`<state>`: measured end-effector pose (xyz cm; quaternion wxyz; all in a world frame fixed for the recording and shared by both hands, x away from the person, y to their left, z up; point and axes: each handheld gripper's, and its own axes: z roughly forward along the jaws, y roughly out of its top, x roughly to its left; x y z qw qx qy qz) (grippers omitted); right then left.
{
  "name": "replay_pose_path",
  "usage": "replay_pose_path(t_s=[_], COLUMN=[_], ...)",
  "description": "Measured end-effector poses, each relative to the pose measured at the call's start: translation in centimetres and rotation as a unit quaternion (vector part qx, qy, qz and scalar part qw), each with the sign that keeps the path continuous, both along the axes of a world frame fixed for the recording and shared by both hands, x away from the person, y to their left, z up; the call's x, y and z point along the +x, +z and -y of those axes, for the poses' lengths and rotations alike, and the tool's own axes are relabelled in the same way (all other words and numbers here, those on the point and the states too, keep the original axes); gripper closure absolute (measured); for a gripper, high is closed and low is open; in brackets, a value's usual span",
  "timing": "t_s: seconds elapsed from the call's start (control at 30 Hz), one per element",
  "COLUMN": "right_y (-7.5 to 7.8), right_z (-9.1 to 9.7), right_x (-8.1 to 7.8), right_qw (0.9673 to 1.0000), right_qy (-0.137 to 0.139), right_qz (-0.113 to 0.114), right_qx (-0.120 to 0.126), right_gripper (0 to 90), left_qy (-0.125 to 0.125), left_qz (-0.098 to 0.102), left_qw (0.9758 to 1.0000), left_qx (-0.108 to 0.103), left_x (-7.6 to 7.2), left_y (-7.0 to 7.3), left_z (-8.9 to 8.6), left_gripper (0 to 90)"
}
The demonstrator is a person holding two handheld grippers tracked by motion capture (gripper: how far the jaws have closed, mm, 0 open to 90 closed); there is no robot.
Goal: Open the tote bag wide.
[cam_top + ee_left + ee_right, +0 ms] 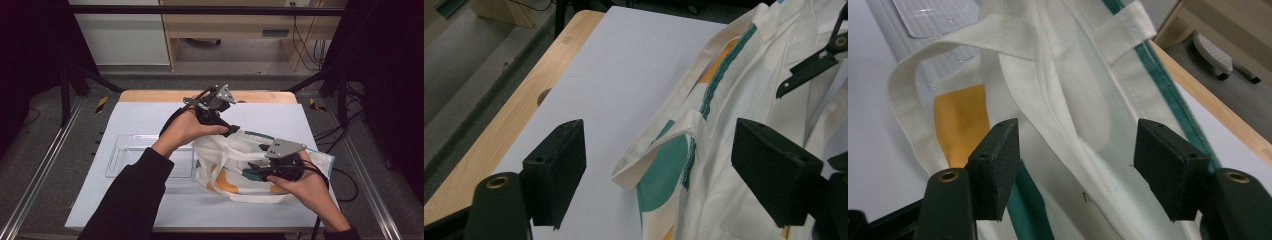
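Risk of a one-layer grab: cream cloth tote bag [250, 167] with teal and orange patches lies rumpled and limp on the white table cover [150, 115], so jaws closing now may catch a single layer of the mouth or only a fold, letting the bag sag or twist instead of opening. Risk too of the loose cream strap [913, 60] slipping aside, and of cloth dragging over the clear plastic tray [125, 155] just beside it.

Left gripper [659, 165]: jaws apart, not pressing, straddling the folded rim [659, 145] and a teal patch at the bag's far edge. Right gripper [1075, 165]: jaws likewise apart, a creased cream seam between them, untouched.

Bag itself: towards the right of the table, flat but wrinkled, teal stitched trim [1168, 95] along the mouth, orange patch [960, 120] showing near the strap loop.
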<state>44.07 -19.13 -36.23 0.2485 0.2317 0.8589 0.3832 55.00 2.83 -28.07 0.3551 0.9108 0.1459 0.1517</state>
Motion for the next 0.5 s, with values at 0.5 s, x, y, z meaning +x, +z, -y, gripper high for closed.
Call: replay_pose_path(t_s=[0.5], right_y=[-1.8], right_z=[-1.7], right_x=[1.0], right_qw=[0.9992], right_qy=[-0.028], right_qz=[-0.025], right_qx=[-0.014], right_gripper=[56.2], left_qy=[-0.004], left_qz=[-0.002], left_qw=[1.0], left_qx=[0.007], left_x=[-0.3], left_y=[0.2], left_z=[0.3], left_gripper=[23.4])
